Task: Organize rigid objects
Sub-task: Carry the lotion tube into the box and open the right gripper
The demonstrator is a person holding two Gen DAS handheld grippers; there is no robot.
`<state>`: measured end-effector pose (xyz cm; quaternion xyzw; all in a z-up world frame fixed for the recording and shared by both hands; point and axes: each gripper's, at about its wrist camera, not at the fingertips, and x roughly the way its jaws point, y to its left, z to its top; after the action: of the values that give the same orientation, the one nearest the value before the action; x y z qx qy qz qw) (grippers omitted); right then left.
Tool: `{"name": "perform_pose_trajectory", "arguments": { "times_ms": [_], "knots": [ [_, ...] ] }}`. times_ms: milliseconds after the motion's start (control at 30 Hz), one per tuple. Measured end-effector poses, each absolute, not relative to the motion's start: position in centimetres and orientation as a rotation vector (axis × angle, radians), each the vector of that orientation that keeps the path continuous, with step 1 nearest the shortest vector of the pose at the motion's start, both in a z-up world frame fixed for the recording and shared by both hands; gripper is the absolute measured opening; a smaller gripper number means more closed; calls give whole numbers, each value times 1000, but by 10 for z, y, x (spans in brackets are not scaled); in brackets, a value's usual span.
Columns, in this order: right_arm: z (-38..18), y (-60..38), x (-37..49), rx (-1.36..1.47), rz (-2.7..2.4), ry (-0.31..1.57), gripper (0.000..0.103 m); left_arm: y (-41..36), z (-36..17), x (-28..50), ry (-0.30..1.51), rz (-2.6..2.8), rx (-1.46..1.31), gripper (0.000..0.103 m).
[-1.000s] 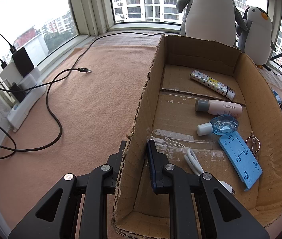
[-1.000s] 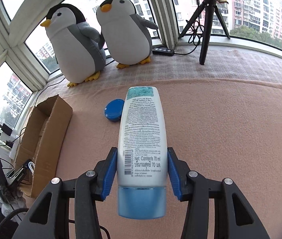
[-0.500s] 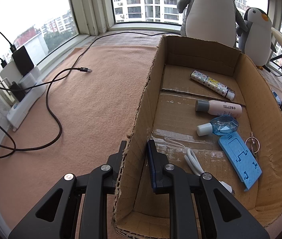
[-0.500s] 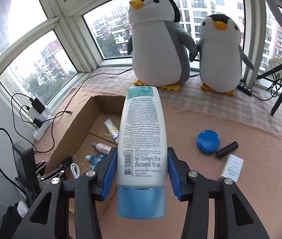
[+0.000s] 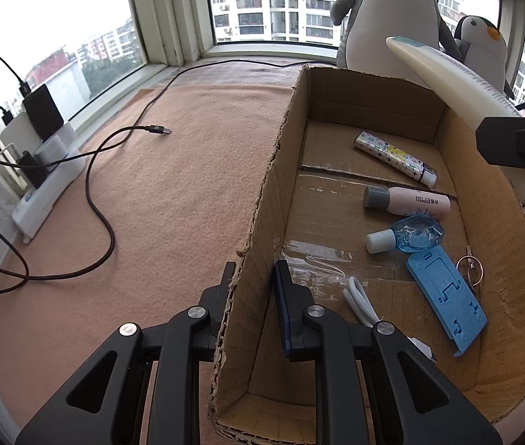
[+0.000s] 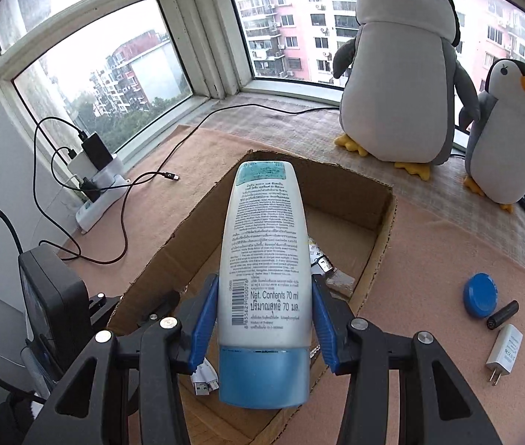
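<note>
My right gripper [image 6: 265, 319] is shut on a white lotion tube [image 6: 264, 259] with a blue cap, held above the open cardboard box [image 6: 382, 237]. In the left wrist view that tube [image 5: 455, 89] hangs over the box's far right wall. My left gripper [image 5: 253, 278] is shut on the box's left wall [image 5: 262, 222], one finger outside and one inside. In the box lie a patterned tube [image 5: 395, 157], a pink bottle [image 5: 406, 202], a small clear blue bottle [image 5: 406, 235], a blue phone stand [image 5: 445, 296], a key ring [image 5: 469, 270] and a white cable [image 5: 360, 302].
On the pink cloth right of the box lie a blue round lid [image 6: 481, 294], a black cylinder [image 6: 502, 314] and a white charger plug [image 6: 503, 350]. Two plush penguins [image 6: 403, 74] stand by the window. A power strip [image 5: 43, 181] and a loose black cable [image 5: 103, 215] lie on the left.
The right gripper has swung left with the tube, from the open cloth to above the box. The tube now shows in the left wrist view. The left gripper has stayed on the box wall.
</note>
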<state>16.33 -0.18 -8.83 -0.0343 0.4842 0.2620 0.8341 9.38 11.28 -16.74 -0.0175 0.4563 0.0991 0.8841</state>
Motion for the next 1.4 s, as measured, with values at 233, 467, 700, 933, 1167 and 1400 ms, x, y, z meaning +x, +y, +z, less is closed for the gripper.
{"name": "perform_pose_trajectory", "arguments": {
  "times_ms": [233,467,700,933,1167,1400],
  "knots": [
    [-98,13,165,-108,549,1031,44,113,-167,94,949,206,-36,17],
    [-97,16,166,-139,541,1003,51,113,-167,94,949,206,-35,17],
    [-90,14,165,-153,518,971,68,113,-168,93,947,207,-36,17],
    [-88,8,166,-154,503,968,68,113,-168,93,947,207,-34,17],
    [-86,-6,166,-145,478,968,68,113,-167,93,947,207,-34,17],
    [-90,-38,165,-105,421,981,68,113,-167,93,946,209,-32,17]
  ]
}}
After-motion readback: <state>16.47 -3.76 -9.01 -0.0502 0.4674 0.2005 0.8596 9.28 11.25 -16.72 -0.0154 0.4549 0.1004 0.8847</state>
